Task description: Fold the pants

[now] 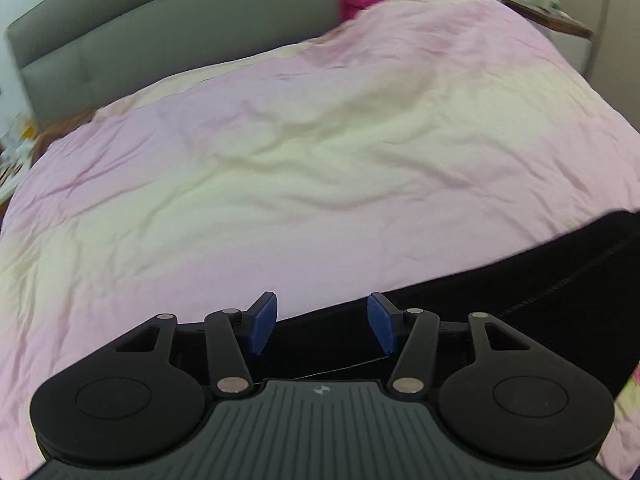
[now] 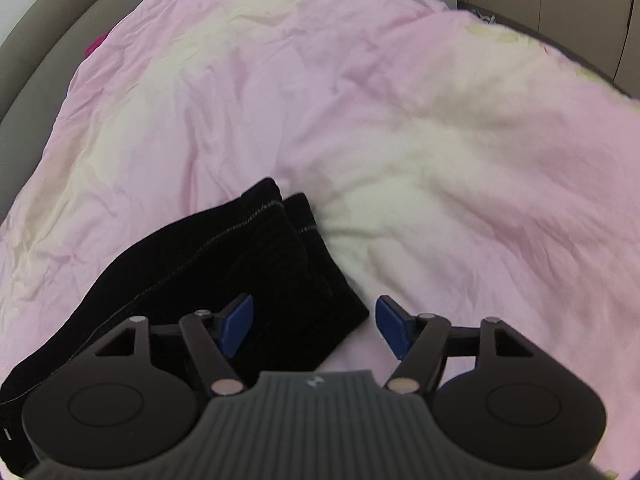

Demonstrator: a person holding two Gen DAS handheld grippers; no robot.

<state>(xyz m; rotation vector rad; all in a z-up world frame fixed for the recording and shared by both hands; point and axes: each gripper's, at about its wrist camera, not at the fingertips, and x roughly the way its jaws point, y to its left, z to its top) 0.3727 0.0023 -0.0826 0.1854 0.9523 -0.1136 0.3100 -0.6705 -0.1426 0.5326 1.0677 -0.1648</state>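
Black pants (image 2: 240,264) lie on a pink and cream duvet (image 2: 400,120), the two leg ends side by side with pale stitching along a seam. My right gripper (image 2: 314,328) hovers over the near right corner of the legs, open, its blue pads (image 2: 236,326) apart with no cloth pinched. In the left wrist view the pants (image 1: 500,292) run as a dark band from lower centre to the right edge. My left gripper (image 1: 322,324) is open above that band's upper edge, and its blue pads (image 1: 262,322) hold nothing.
A grey padded headboard (image 1: 120,40) stands behind the duvet (image 1: 320,160), with a magenta pillow (image 1: 360,0) at its foot. A cluttered bedside surface (image 1: 16,148) sits at the left edge and a wooden shelf (image 1: 560,20) at the far right. A beige wall (image 2: 560,8) borders the bed.
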